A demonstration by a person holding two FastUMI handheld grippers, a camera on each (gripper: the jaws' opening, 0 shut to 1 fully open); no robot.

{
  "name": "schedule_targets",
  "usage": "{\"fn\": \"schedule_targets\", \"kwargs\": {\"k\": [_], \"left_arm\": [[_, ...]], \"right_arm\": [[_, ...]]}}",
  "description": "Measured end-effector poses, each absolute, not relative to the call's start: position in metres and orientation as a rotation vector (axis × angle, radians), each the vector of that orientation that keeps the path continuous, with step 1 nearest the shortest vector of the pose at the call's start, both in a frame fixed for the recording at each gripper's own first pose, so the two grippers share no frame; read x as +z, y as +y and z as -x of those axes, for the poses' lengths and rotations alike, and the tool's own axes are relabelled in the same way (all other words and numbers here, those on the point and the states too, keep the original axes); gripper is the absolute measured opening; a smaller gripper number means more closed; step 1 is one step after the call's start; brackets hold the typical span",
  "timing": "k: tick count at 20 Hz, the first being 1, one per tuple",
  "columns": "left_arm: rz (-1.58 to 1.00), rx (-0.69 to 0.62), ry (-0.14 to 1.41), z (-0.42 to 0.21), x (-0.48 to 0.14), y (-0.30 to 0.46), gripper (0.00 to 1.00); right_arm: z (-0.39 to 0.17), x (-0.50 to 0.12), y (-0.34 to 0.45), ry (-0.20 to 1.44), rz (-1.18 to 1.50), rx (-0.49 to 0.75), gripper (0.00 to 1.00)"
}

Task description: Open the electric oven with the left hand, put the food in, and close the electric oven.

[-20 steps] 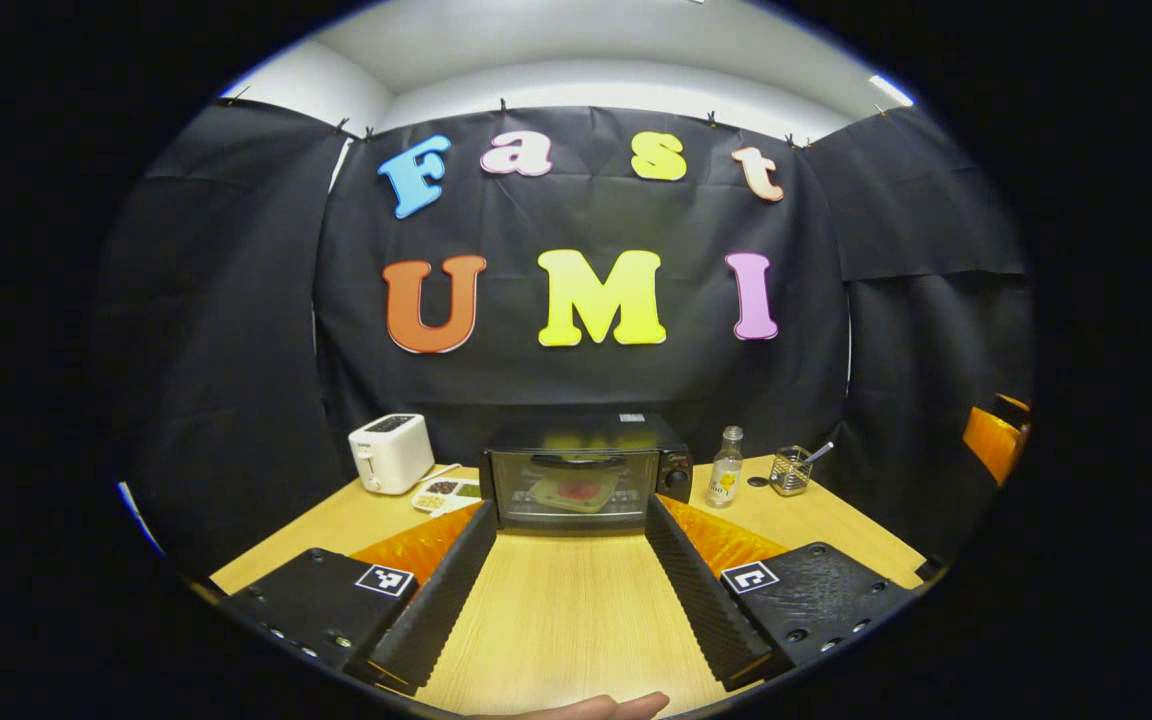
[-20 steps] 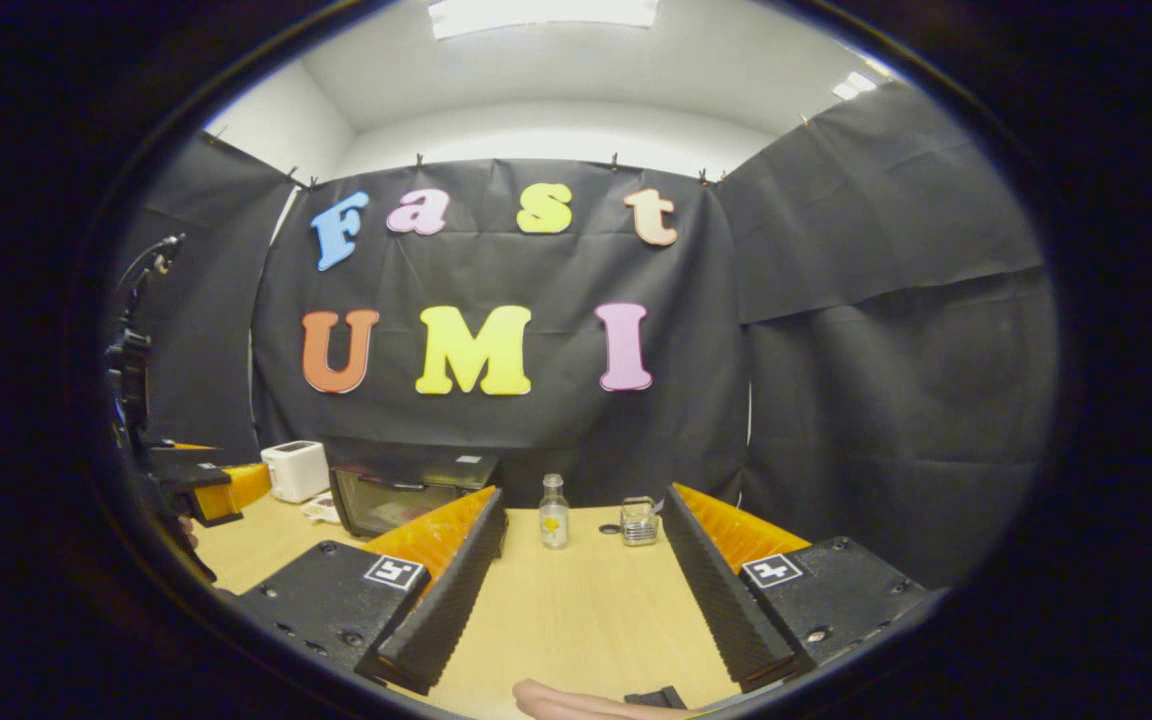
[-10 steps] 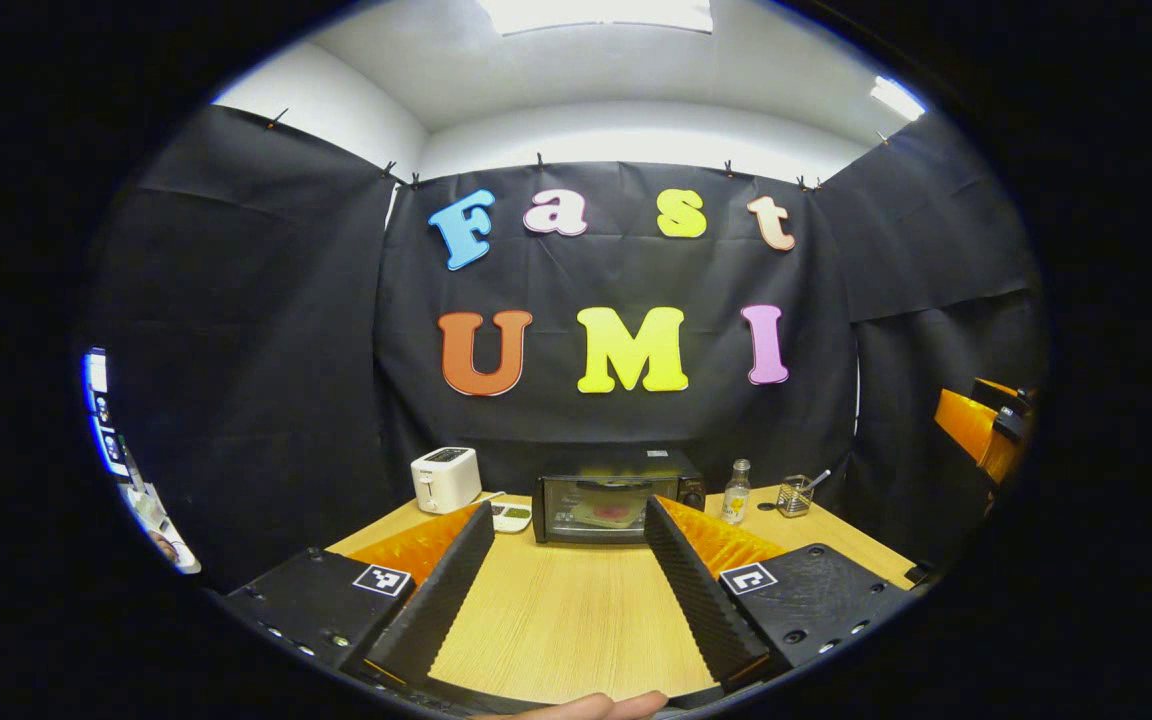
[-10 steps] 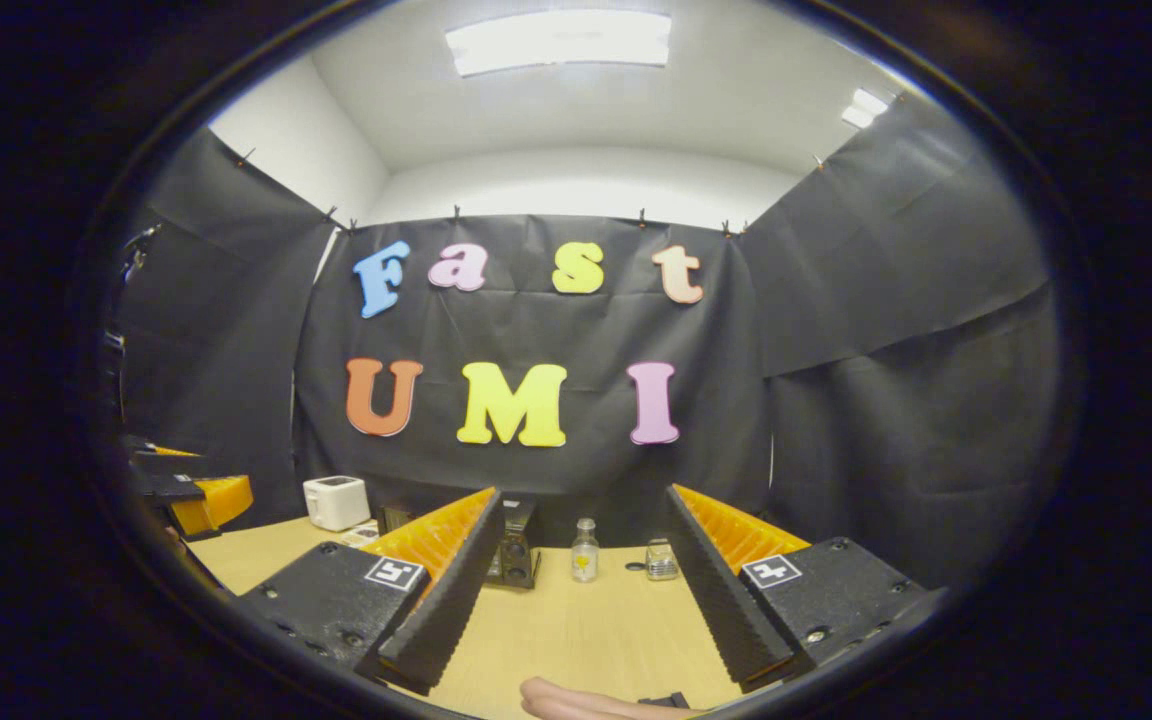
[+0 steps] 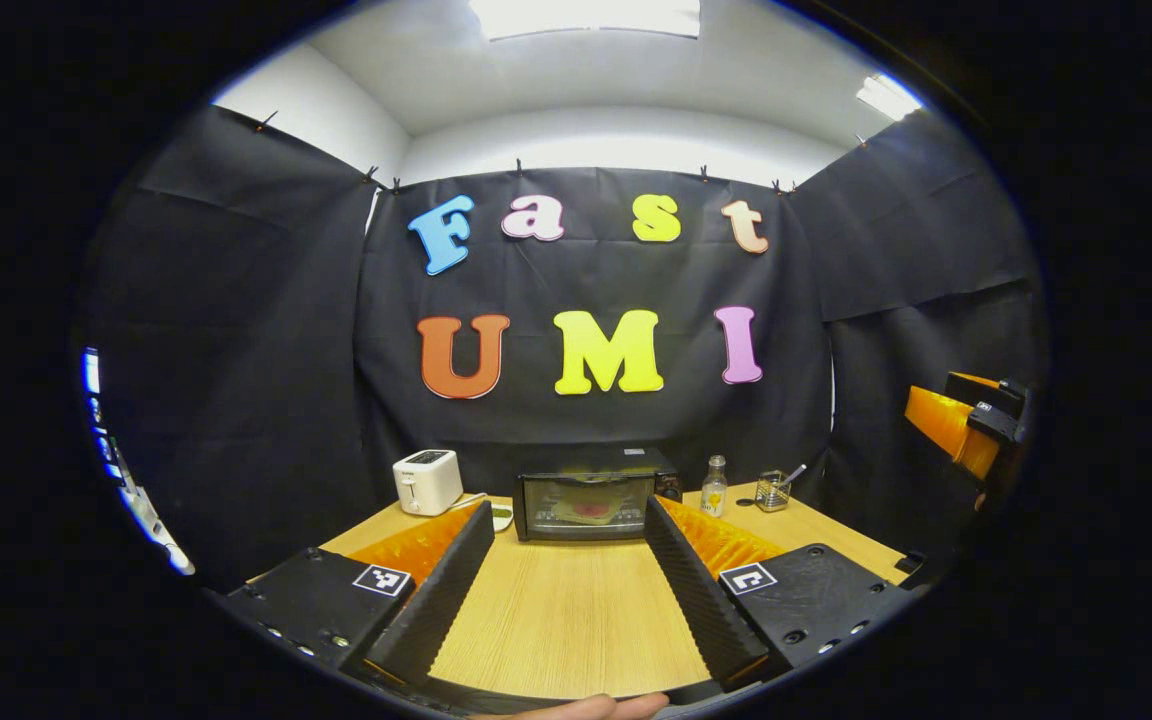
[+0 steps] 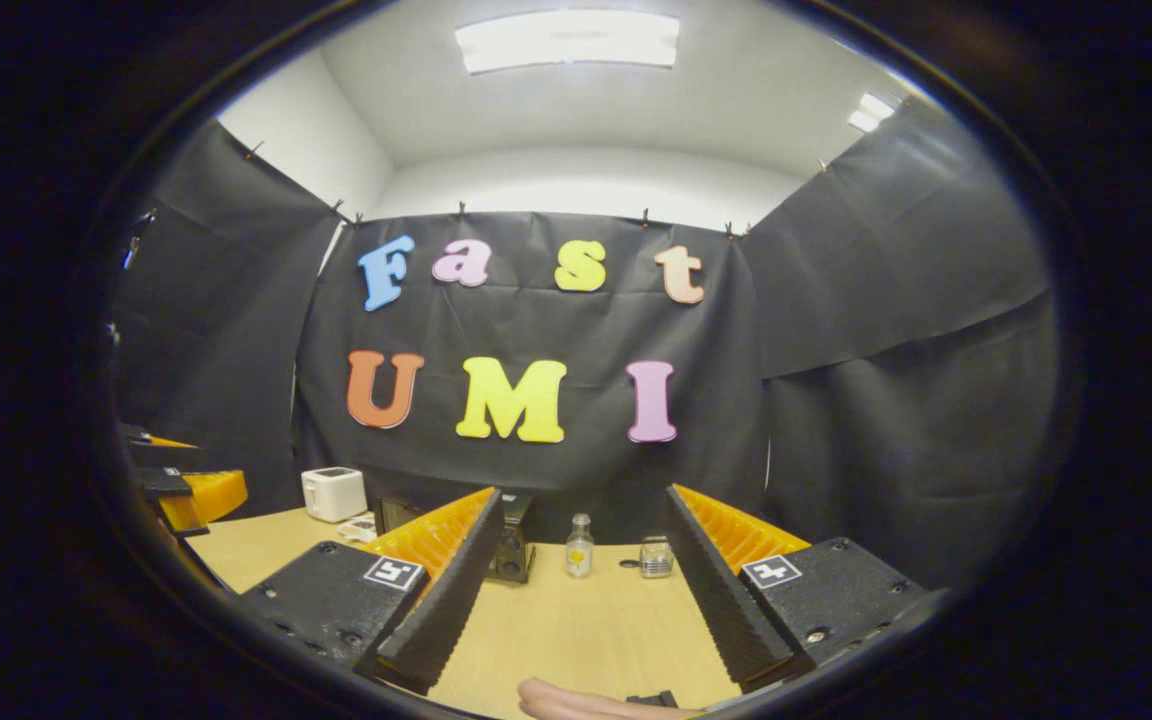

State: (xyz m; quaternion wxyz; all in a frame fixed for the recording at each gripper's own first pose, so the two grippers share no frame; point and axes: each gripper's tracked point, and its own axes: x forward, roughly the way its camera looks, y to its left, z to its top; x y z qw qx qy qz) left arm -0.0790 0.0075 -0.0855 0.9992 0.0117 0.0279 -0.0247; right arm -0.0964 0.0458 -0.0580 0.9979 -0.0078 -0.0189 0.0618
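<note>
The electric oven (image 5: 591,500) stood at the far edge of the table (image 5: 566,620), dead ahead of the left gripper (image 5: 568,525) and framed squarely between its two fingers, well apart from their tips. Its door was shut, and through the glass a flat plate of food (image 5: 588,508) with a reddish patch lay inside, so by my reading the task was all but finished, with nothing further to load. The left gripper stood spread wide and empty over bare tabletop. The oven's long axis ran crosswise to that gripper's line of sight, its door face square to the fingers, so any further push or pull on the door would go straight forward along the fingers. From the right gripper (image 6: 586,525), also spread wide and carrying nothing, the oven (image 6: 511,535) lay ahead and to the left, mostly hidden behind its left finger, with a bottle (image 6: 579,546) and a small glass jar (image 6: 655,557) straight ahead instead. The left gripper was therefore the better lined up of the two, though which was nearer I could not tell. A white toaster (image 5: 427,481) stood to the left of the oven, clear of any approach.
</note>
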Motion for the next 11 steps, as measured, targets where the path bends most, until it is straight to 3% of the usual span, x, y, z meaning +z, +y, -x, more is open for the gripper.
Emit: {"fn": "schedule_targets", "kwargs": {"k": [1,5,11], "left_arm": [[-0.022,-0.049,0.054,0.079,-0.085,0.007,0.96],[-0.024,-0.051,0.046,0.079,-0.085,0.007,0.96],[-0.037,-0.072,0.036,0.08,-0.085,-0.002,0.96]], "right_arm": [[0.094,-0.061,0.046,-0.029,0.013,0.124,0.96],[0.091,-0.066,0.044,-0.006,0.003,0.125,1.0],[0.086,-0.075,0.041,0.009,-0.007,0.121,0.96]]}}
